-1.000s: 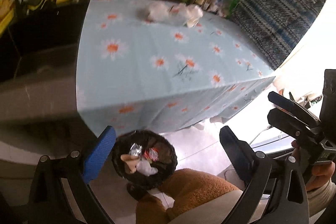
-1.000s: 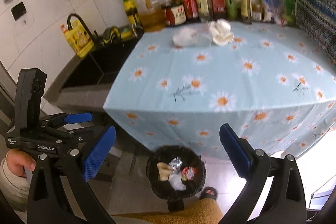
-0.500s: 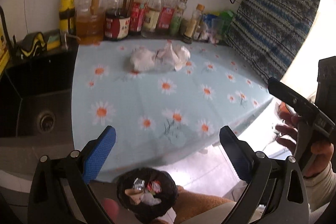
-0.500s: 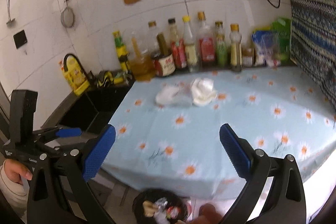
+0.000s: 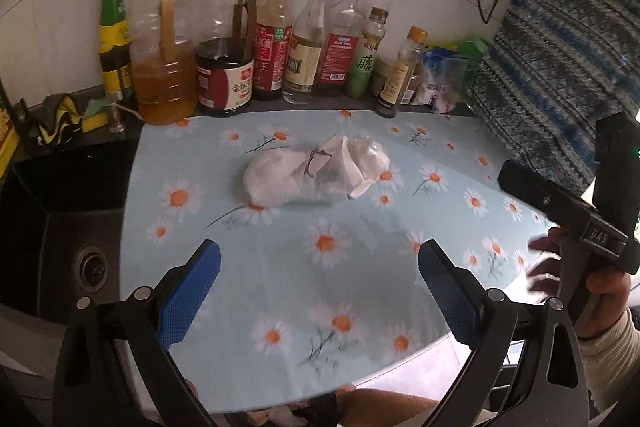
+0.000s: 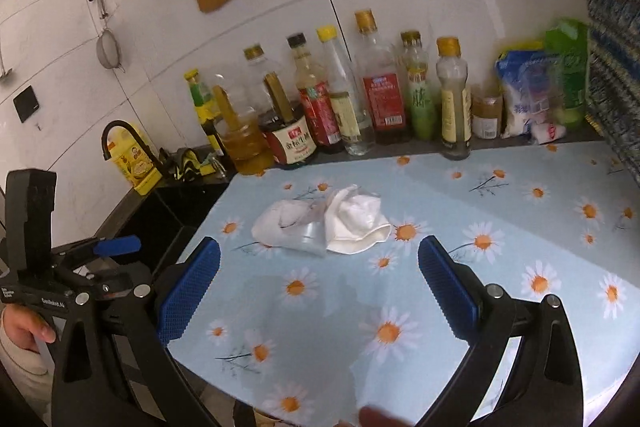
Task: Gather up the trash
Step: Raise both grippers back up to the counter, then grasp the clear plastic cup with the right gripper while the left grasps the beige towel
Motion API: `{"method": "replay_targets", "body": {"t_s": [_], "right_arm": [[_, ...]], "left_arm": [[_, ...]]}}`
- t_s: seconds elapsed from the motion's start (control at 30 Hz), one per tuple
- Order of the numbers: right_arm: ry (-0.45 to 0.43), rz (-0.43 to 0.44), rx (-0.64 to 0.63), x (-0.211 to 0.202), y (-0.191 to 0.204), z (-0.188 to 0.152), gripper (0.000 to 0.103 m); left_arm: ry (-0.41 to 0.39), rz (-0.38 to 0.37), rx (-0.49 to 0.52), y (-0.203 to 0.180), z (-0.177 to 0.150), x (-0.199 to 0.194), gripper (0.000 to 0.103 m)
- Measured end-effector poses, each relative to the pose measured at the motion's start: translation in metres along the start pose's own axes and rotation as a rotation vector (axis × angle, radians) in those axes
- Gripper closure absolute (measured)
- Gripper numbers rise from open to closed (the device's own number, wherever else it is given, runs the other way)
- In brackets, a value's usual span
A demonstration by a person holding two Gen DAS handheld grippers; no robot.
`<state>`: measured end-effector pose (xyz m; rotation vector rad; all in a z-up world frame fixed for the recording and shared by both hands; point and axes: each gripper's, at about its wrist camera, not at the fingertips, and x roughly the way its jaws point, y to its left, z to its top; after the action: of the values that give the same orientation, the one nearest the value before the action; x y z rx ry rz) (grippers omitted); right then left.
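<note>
Both grippers hover spread over the daisy-print surface, nothing held

White crumpled tissue with a clear plastic cup [image 5: 316,173] lies at 12 o'clock of the left gripper [image 5: 319,287] and right gripper [image 6: 319,287]; the light cup [image 6: 306,233] could skid or roll away, and the tissue tear apart

The trash bin [image 5: 304,413] is nearly all hidden under the daisy tablecloth's [image 5: 280,291] near edge and cut by the frame bottom, the right gripper's [image 5: 576,227] fingers leave the picture, and the sink [image 5: 80,227] is cropped
</note>
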<state>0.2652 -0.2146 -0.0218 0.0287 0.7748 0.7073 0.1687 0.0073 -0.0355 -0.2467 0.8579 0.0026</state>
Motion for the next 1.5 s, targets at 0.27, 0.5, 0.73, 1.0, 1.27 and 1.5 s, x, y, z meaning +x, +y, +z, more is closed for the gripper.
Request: {"method": "replay_targets", "body": {"t_s": [0.27,0.5,0.73,1.0,1.27,1.5], "right_arm": [[0.124,0.071,-0.015,0.066,-0.044,0.022,0.005],[0.208,0.147,-0.063,0.117,-0.057,0.031,0.005],[0.245,0.187,-0.067,0.148,-0.067,0.035,0.005],[0.263,0.215,-0.074,0.167,-0.07,0.037,0.012],[0.304,0.224,-0.042,0.183,-0.076,0.034,0.039],[0.311,0.234,-0.054,0.185,-0.074,0.033,0.047]], "left_arm": [[0.063,0.046,-0.093,0.014,0.033,0.066,0.007],[0.146,0.095,-0.15,0.031,0.047,0.108,0.007],[0.184,0.123,-0.155,0.038,0.056,0.136,0.011],[0.215,0.146,-0.162,0.048,0.062,0.162,0.023],[0.26,0.13,-0.196,0.061,0.062,0.185,0.023],[0.291,0.127,-0.194,0.063,0.061,0.197,0.047]]}}
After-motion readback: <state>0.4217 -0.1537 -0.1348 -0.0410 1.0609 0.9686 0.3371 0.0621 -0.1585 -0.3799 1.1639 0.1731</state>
